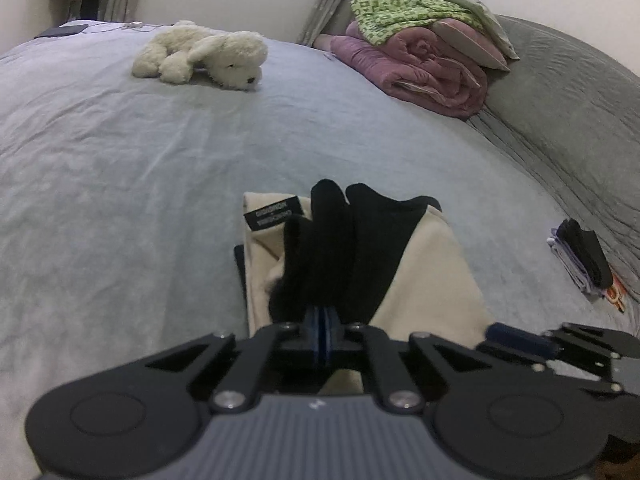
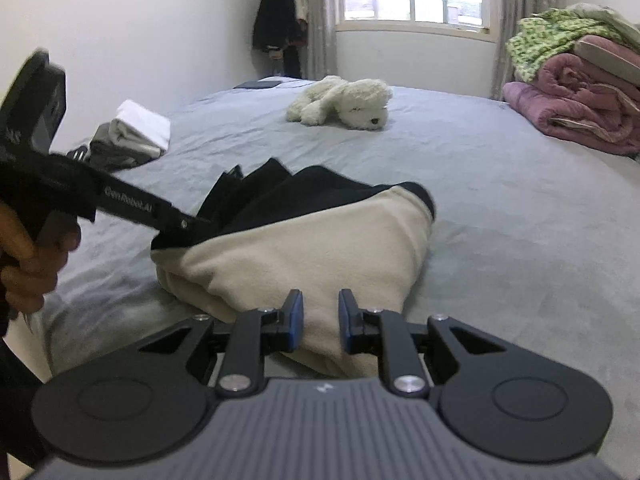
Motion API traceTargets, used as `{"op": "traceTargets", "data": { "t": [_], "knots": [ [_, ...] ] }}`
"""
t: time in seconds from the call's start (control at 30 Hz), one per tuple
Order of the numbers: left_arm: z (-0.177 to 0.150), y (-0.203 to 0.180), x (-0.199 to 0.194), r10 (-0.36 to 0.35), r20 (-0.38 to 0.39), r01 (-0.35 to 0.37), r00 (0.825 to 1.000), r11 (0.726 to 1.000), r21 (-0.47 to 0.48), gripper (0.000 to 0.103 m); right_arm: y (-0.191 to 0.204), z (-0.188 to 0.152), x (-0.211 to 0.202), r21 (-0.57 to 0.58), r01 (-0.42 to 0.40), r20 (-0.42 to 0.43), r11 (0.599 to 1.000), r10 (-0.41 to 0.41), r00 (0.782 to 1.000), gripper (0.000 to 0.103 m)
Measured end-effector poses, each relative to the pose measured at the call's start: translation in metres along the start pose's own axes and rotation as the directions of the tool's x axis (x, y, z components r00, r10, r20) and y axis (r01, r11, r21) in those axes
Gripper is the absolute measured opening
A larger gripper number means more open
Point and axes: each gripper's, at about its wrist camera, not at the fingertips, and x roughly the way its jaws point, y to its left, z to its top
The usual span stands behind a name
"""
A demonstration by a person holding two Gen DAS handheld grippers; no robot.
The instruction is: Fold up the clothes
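The cream-and-black garment (image 2: 304,240) lay part-folded on the grey bed (image 2: 500,208), directly ahead of both tools. The left tool (image 1: 323,322) was clamped on its black fabric. The right tool (image 2: 320,312) stood slightly parted over the cream edge, gripping nothing. A plush dog (image 2: 348,104) lay beyond.

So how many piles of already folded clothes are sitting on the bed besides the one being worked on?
2. One white-and-grey folded pile lies near the bed's left edge in the right wrist view; a small dark-and-pale stack sits by the grey headboard in the left wrist view. Others may lie out of view.
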Motion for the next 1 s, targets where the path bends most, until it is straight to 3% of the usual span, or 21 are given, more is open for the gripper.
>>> {"op": "traceTargets", "data": {
  "t": [0.4, 0.63, 0.7, 0.83, 1.0],
  "knots": [
    [-0.005, -0.006, 0.001, 0.018, -0.012, -0.018, 1.0, 1.0, 0.011, 0.005, -0.001, -0.02, 0.011, -0.057, 0.032, -0.051, 0.998, -0.035, 0.998, 0.02],
    [-0.008, -0.01, 0.001, 0.047, -0.006, -0.047, 0.999, 0.998, 0.03, 0.005, -0.015, 0.001, 0.004, 0.037, 0.0, -0.062, 0.999, 0.002, 0.998, 0.02],
    [-0.009, -0.011, 0.002, 0.053, -0.007, -0.052, 0.999, 0.998, 0.034, 0.005, -0.016, 0.014, 0.005, 0.046, 0.011, -0.039, 0.999, -0.009, 0.999, 0.027],
    [-0.009, -0.011, 0.001, 0.05, -0.012, -0.05, 0.999, 0.998, 0.041, 0.005, -0.022, 0.034, 0.021, 0.101, 0.009, -0.038, 0.995, -0.005, 0.999, 0.028],
    [-0.009, -0.008, -0.001, 0.035, -0.023, -0.034, 0.999, 0.999, 0.042, 0.005, -0.016, 0.015, 0.046, 0.051, 0.013, -0.082, 0.999, -0.009, 0.997, 0.029]
  ]
}}
